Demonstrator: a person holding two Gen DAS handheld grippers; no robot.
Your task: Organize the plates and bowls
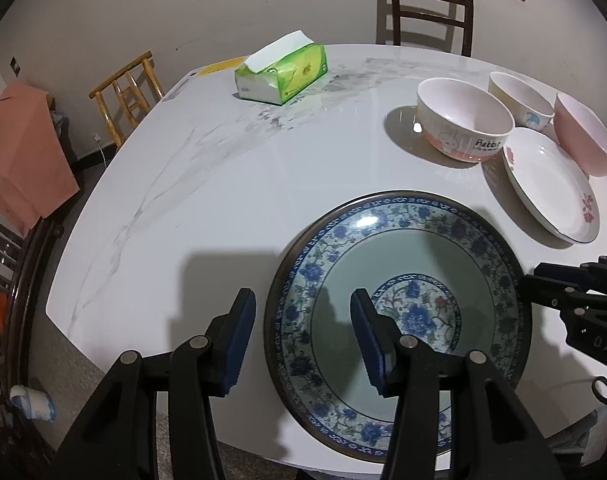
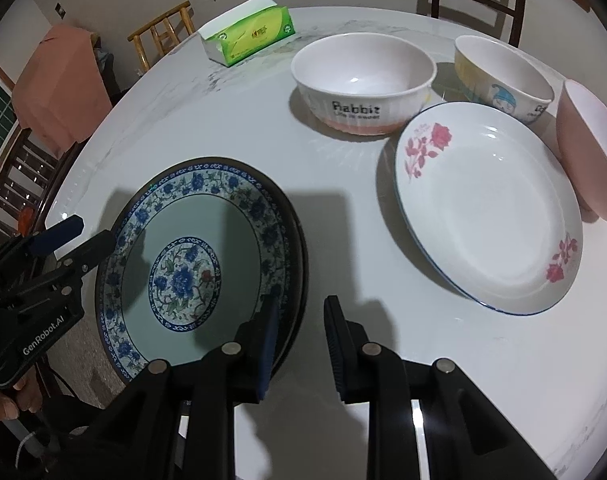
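The blue plate [image 1: 397,312] is sitting on the white table [image 1: 207,184], close to the near edge, and everything else is easiest to find from it. Both grippers are gathering at this plate, so the step in hand looks like picking it up.

The left gripper [image 1: 303,340] is pointing steeply down over the plate's left rim. Its jaws are spread apart, one blue pad outside the rim and the other over the plate's green middle. It is not squeezing anything. The right gripper [image 2: 299,344] is also pointing steeply down at the plate's right rim. Its jaws are only a little apart, one pad over the rim and the other outside it above the table. The pads do not seem to be pinching the rim, though that is hard to tell for sure.

Next, I think each gripper needs to close on its side of the rim, and then both need to lift together so the plate stays flat.

Just to the right of the blue plate the rose plate [image 2: 487,216] is lying, a likely spot for stacking. Behind the blue plate the rabbit bowl [image 2: 363,84] is standing, with the yellow bowl [image 2: 503,76] beside it and the pink bowl [image 2: 591,152] at the far right. Far behind the blue plate, toward the left, a green tissue pack [image 1: 281,70] is resting. A person's hand [image 2: 1,402] is holding the left gripper's handle.
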